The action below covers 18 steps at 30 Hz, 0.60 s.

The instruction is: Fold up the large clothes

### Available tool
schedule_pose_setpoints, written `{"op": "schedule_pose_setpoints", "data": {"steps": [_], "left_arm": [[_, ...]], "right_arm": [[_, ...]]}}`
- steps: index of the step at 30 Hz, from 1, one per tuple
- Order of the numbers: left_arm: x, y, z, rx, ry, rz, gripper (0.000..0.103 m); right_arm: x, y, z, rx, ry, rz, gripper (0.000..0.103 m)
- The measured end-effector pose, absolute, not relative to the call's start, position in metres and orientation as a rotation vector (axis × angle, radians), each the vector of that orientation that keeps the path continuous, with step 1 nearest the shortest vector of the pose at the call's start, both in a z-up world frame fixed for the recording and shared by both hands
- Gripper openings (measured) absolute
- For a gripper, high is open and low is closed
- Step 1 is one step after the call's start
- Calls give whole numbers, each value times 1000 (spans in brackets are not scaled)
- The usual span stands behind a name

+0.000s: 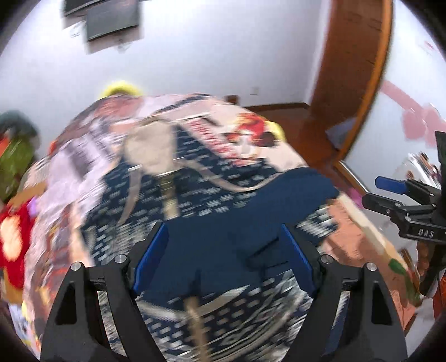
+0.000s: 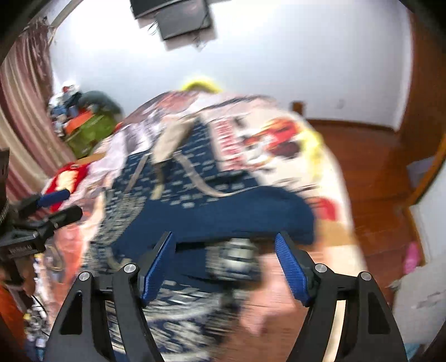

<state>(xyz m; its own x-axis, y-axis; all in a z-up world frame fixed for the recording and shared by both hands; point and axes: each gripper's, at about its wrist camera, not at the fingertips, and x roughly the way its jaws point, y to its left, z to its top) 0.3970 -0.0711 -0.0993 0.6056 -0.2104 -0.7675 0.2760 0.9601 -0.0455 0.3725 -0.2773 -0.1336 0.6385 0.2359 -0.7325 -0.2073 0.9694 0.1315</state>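
A large navy garment with a white print and tan trim (image 1: pixel 195 195) lies spread on a bed; a plain navy part (image 1: pixel 223 236) is folded over near me. It also shows in the right wrist view (image 2: pixel 195 200). My left gripper (image 1: pixel 223 231) is open, jaws wide, just above the plain navy fold, holding nothing. My right gripper (image 2: pixel 225 239) is open above the garment's near right edge, holding nothing. Each gripper shows in the other's view: the right one (image 1: pixel 390 195) at the right edge, the left one (image 2: pixel 55 203) at the left edge. Both frames are motion-blurred.
The bed has a cartoon-print cover (image 2: pixel 273 136). A red cloth (image 1: pixel 14 239) and green clutter (image 2: pixel 89 131) lie left of the bed. Wooden floor (image 2: pixel 376 181) and a wooden door frame (image 1: pixel 356 69) are on the right. A dark screen (image 2: pixel 181 16) hangs on the white wall.
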Motion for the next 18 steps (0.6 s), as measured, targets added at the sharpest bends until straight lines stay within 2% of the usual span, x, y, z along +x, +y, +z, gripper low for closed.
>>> {"op": "schedule_pose_setpoints", "data": {"steps": [8, 14, 16, 18], "left_arm": [[441, -206, -139, 227, 964, -442, 81], [460, -263, -187, 436, 1020, -405, 81], [460, -266, -195, 479, 998, -384, 73], [462, -263, -194, 465, 986, -377, 51]], "right_arm": [[343, -372, -140, 108, 837, 115, 74], [335, -405, -156, 169, 867, 79, 74], [335, -408, -160, 171, 872, 79, 74], [336, -407, -164, 171, 877, 86, 74]]}}
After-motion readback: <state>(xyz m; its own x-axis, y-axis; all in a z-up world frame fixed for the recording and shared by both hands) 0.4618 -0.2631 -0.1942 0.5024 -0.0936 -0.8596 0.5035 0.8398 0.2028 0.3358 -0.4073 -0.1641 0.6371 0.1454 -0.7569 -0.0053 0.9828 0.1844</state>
